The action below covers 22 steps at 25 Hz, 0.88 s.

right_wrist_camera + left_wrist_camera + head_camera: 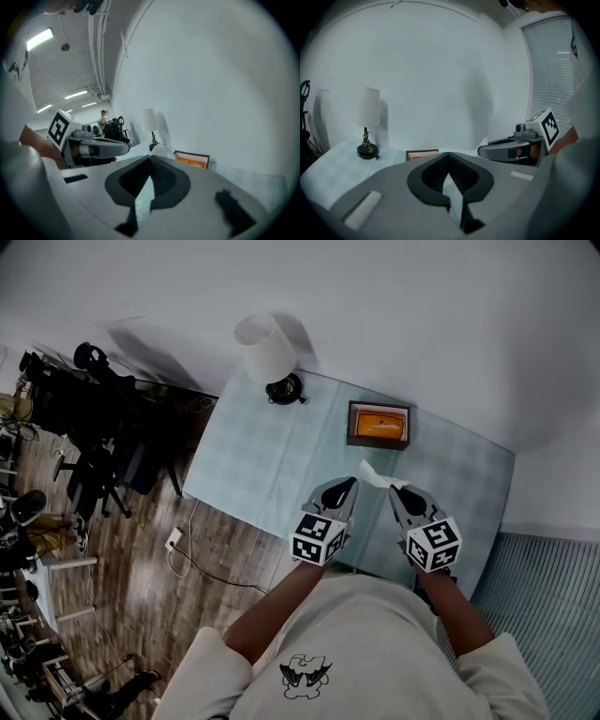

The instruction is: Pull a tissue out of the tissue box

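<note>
Step in hand: the lift appeared nearly done; both grips needed to hold firm and rise evenly, lest the sheet tear.
Left gripper (344, 487): jaws were closed, a thin white edge apparently pinched between them.
Right gripper (402, 494): closed likewise on the tissue (380, 475).
Tissue: white and crumpled, it hung between both tips above the table (253, 465), apart from the tissue box (380, 424).

Tissue (380, 475): white crumpled sheet, one end pinched at the fingertips of the right gripper (397, 491), clear of the box. Box (380, 424): dark rim, orange top, lying flat, well beyond the fingertips.
</note>
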Tool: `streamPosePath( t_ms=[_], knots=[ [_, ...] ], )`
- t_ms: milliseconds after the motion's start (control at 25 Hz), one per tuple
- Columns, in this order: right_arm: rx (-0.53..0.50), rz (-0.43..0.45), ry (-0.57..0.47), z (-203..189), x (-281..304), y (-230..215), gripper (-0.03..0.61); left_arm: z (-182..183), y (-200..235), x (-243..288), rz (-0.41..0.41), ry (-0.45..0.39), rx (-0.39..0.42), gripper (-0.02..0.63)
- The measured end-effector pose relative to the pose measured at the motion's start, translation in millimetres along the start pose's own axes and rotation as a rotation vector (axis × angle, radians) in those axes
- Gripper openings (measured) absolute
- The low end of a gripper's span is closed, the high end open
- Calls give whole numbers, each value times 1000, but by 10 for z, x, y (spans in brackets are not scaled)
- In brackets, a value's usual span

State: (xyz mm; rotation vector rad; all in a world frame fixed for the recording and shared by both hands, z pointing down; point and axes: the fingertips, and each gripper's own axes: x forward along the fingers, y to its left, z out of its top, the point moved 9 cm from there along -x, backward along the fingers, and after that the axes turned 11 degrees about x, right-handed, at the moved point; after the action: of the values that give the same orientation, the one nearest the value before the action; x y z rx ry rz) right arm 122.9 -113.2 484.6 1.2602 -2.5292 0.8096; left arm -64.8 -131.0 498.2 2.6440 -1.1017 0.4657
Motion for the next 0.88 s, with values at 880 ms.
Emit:
streamPosePath(
  t_ms=[880],
  knots=[
    [-16, 19, -81, -287, -699, 486, 14, -35, -467, -559, 25, -51, 25, 6]
  ],
)
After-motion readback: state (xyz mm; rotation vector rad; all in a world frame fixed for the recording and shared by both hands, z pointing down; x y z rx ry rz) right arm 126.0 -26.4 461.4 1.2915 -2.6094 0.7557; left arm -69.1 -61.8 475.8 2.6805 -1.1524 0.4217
